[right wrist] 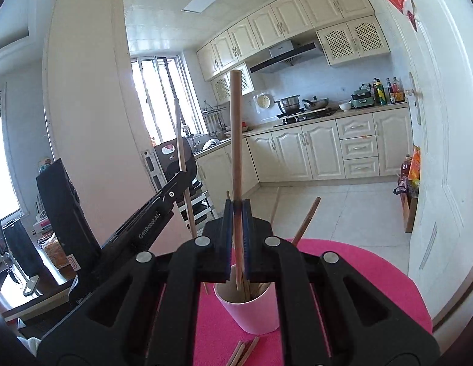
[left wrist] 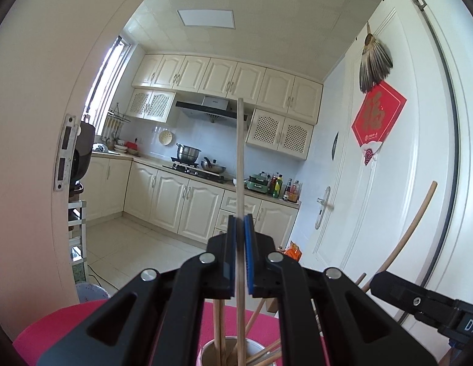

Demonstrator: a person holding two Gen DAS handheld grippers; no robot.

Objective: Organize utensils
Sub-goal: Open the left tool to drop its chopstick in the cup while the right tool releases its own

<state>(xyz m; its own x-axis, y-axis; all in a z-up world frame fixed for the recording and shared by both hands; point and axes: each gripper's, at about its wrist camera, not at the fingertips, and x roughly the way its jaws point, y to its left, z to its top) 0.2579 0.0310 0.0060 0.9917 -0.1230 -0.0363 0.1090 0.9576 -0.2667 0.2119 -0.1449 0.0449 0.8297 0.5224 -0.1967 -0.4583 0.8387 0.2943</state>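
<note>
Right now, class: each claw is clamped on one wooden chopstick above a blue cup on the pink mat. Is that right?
Only the colour is wrong: the cup is pink-white, not blue, as the right wrist view shows. Each claw does grip one chopstick.

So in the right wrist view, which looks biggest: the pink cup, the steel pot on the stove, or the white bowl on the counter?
1. Pink cup
2. Steel pot
3. White bowl

The cup sits much nearer the camera, so its lead may be only nearness.
</note>
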